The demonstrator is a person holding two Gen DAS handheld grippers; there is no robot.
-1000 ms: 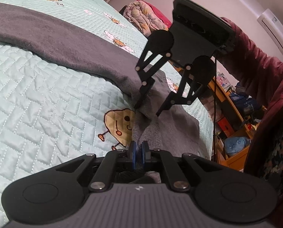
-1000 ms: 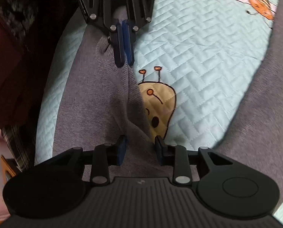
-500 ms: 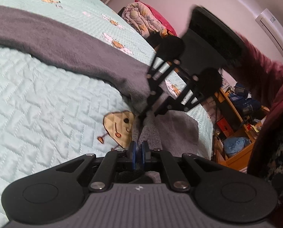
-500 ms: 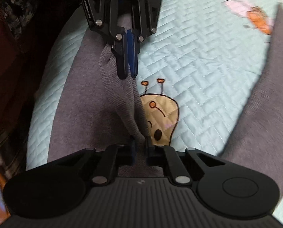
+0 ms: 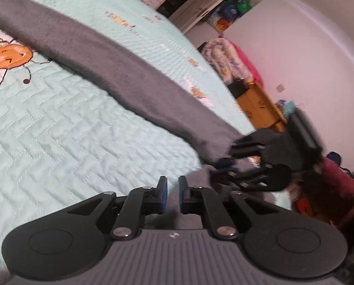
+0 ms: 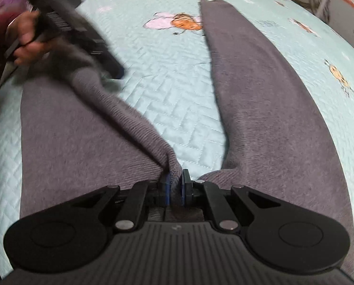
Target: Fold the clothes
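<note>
Right wrist view showed the right gripper [image 6: 174,187] clamped on a fold of the grey garment [image 6: 260,90], spread on the quilt [image 6: 167,76]. Left gripper [image 5: 171,196] hung open, pads apart, gripping nothing.

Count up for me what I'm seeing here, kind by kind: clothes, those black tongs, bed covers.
Grey garment: 1
Tongs: 2, the left tongs and the right tongs
Quilted bedspread: 1
Total: 4
</note>
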